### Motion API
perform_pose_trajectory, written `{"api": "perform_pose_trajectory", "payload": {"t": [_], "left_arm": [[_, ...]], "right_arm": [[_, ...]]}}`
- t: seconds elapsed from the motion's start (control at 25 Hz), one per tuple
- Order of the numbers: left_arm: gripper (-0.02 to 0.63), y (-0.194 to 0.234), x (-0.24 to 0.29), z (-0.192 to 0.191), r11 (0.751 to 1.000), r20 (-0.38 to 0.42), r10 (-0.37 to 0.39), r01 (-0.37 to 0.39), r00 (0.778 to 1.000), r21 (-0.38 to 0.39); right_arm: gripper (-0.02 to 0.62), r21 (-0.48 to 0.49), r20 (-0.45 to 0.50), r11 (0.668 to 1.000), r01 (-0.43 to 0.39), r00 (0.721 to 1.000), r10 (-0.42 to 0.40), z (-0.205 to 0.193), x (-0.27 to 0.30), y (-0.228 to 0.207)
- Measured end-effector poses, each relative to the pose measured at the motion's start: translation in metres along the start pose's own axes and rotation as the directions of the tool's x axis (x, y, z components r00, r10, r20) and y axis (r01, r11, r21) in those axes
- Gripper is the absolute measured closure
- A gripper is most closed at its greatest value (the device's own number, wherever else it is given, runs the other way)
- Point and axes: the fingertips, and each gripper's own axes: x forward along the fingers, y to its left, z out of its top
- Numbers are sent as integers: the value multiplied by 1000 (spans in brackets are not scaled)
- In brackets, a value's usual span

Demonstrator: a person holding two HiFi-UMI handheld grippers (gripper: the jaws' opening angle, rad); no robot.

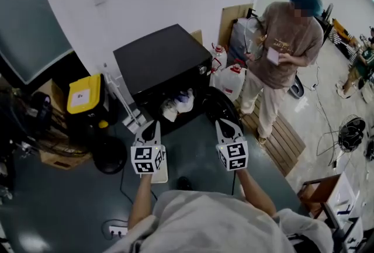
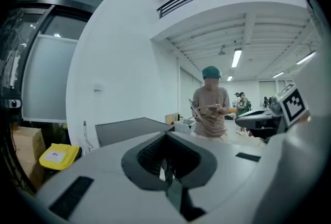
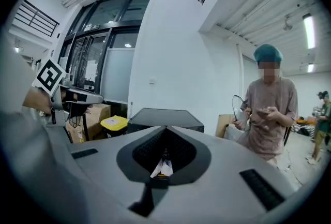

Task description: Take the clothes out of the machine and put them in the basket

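In front of the wearer's chest, the left gripper [image 1: 153, 125] and the right gripper [image 1: 225, 124] are held side by side, apart from each other, both pointed almost level toward the machine [image 1: 160, 59]. The jaws of the left gripper are seen pressed together in its own view, and nothing can be made out between them. The jaws of the right gripper are also closed together. A small white patch is seen at their tips, but it cannot be told what it is.

Just ahead of the two grippers, in line with the space between them, the clothes [image 1: 178, 103] are found as a pale heap in the open front of the black machine. The round dark door [image 1: 219, 107] is swung open just ahead of the right gripper. Beyond that gripper, white jugs [image 1: 232, 79] with red caps are placed beside the machine, and a person [image 1: 286, 41] in a teal cap is standing further to the same side. To the left of the left gripper, a black box [image 1: 85, 97] with a yellow lid is seen.
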Motion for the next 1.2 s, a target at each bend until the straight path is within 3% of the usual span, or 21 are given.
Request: {"api": "perform_pose_trajectory", "payload": {"t": [0.52,0.92,1.2], "left_arm": [[588,82,101,8,999,-16,-49,49,999,-1],[589,81,129,-8,998,-63,-63,63,996,-7],[588,76,134,-24,1000,-107,-8,6,994,-20]], "right_arm": [[572,-7,-32,999,33,999,-33,12,119,-5],[572,10,-85,1000,14,996,-13,-6,136,-12],[572,2,-100,999,-53,994,53,-12,153,-28]]}}
